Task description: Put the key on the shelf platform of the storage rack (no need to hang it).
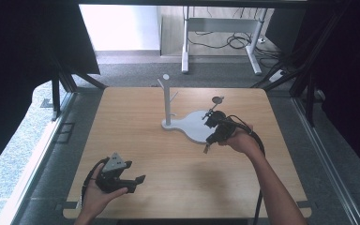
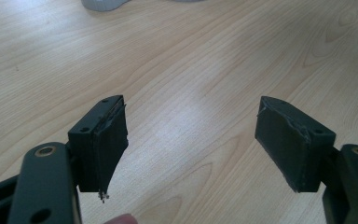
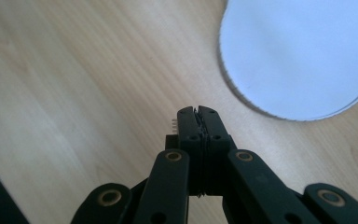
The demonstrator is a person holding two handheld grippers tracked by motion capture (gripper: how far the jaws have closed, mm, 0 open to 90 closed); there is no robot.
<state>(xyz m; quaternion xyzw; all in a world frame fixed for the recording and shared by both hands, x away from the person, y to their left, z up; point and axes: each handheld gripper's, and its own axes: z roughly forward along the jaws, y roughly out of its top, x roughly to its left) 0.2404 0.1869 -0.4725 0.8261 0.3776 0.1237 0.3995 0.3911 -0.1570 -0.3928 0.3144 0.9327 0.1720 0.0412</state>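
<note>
My left gripper [image 1: 135,172] rests in a hand near the table's front left, low over the wood. In the left gripper view its two black pads stand far apart, so the left gripper [image 2: 191,135] is open over bare wood. My right gripper [image 1: 208,144] is held in the other hand at the near edge of the white stand's flat base [image 1: 194,127]. In the right gripper view the right gripper [image 3: 198,112] is shut, pads pressed together with nothing seen between them. The round white base [image 3: 303,56] lies just beyond and to the right of its tip.
A white post with short pegs [image 1: 167,101] rises from the base's left end, mid-table toward the back. The light wooden tabletop [image 1: 168,159] spreads between the two hands. Black cables trail from both grippers. Dark curtains flank the table, and a desk frame stands behind.
</note>
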